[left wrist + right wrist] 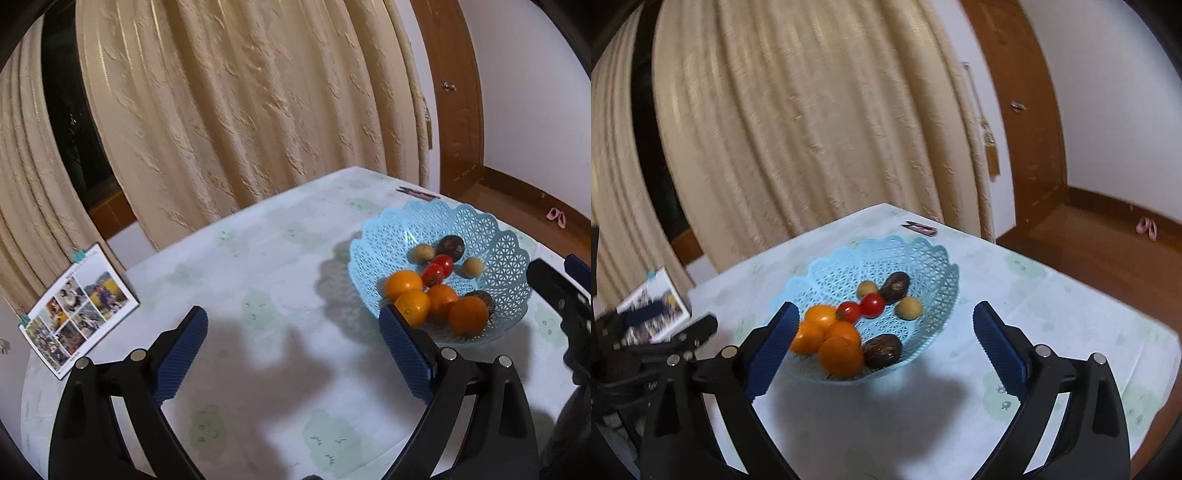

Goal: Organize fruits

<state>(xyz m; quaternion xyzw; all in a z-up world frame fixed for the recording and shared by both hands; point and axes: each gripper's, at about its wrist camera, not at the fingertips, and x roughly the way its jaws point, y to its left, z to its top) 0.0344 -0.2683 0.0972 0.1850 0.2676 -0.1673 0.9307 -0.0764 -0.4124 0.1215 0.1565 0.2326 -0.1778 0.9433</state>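
Fruits: four oranges, two cherry tomatoes, two dark brown fruits and two small tan ones, all lying in the basket.
Hard to see: right-wrist view is motion-blurred; one dark fruit in the left view sits half behind an orange.
Left gripper: jaws spread wide, holding nothing, above the tablecloth.
Right gripper: jaws wide apart, empty, framing the basket.
Basket: light blue lattice bowl resting on the table.
Photo card: at the table's left edge.
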